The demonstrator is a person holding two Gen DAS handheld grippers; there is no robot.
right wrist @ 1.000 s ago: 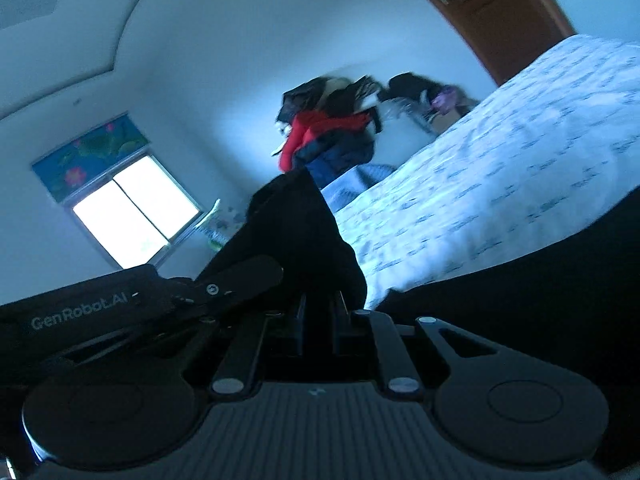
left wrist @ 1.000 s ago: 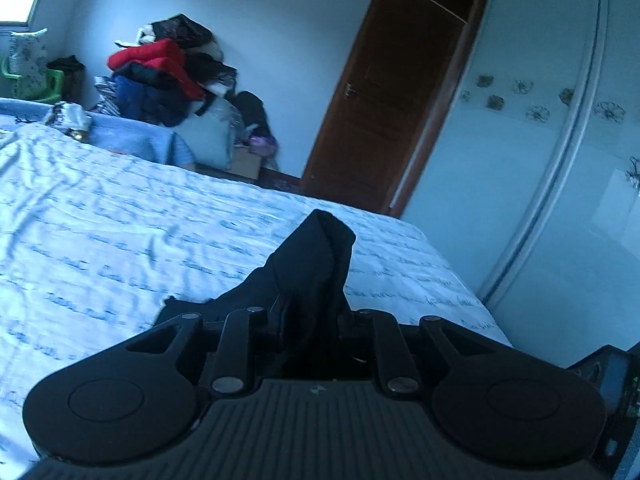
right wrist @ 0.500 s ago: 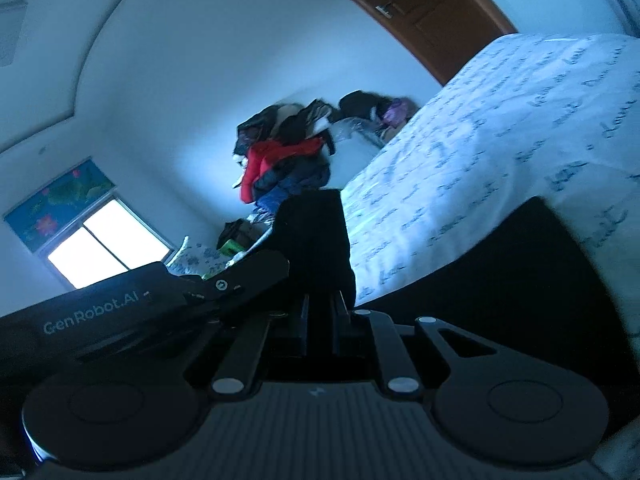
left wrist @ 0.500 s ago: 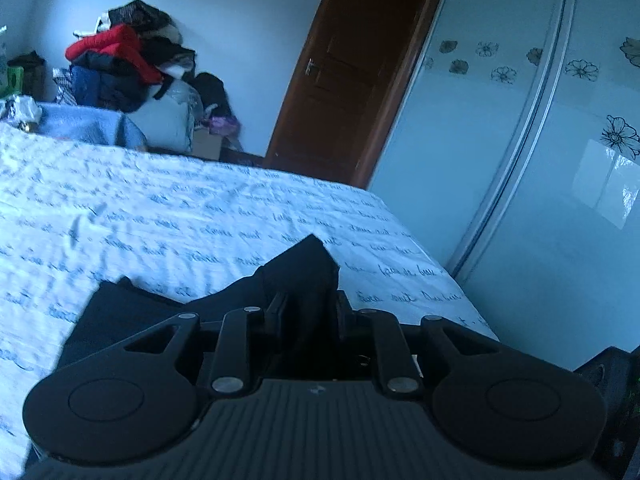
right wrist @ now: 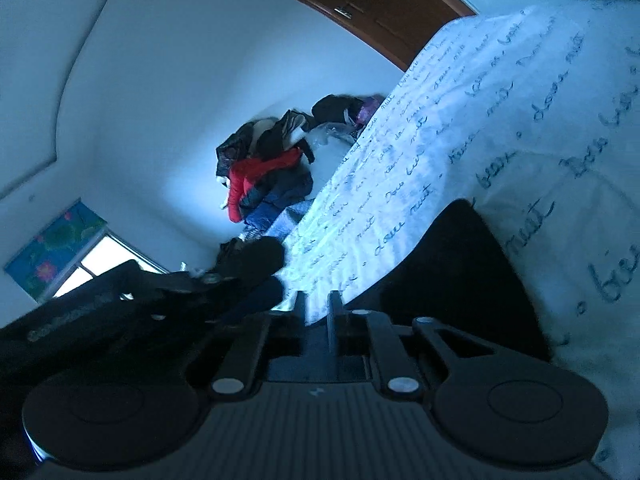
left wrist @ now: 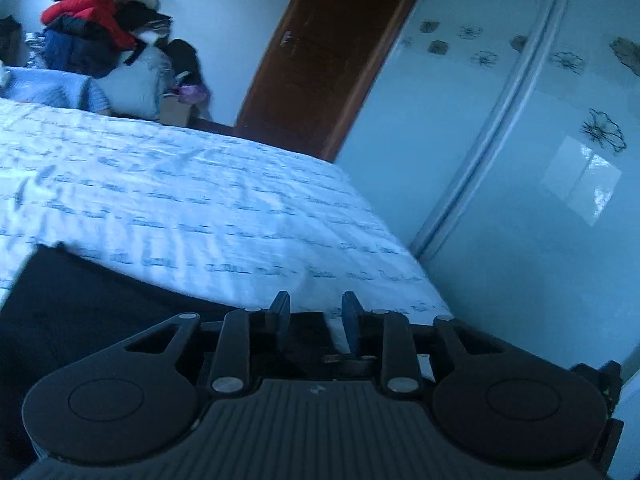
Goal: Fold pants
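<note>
A bed covered by a white sheet printed with dark cursive script (left wrist: 192, 200) is seen across the middle of the left wrist view. A pale bluish-white wall (left wrist: 224, 8) is shown behind it, with a heap of clothes topped by a red jacket (left wrist: 96, 32) piled in the upper left. A brown wooden door (left wrist: 320, 60) is placed at upper centre, and a pale sliding wardrobe panel decorated with dark flower motifs (left wrist: 520, 140) fills the right. In the right wrist view, a bright window beneath a blue floral blind (right wrist: 76, 256) is seen at lower left, from which cool daylight is cast.
</note>
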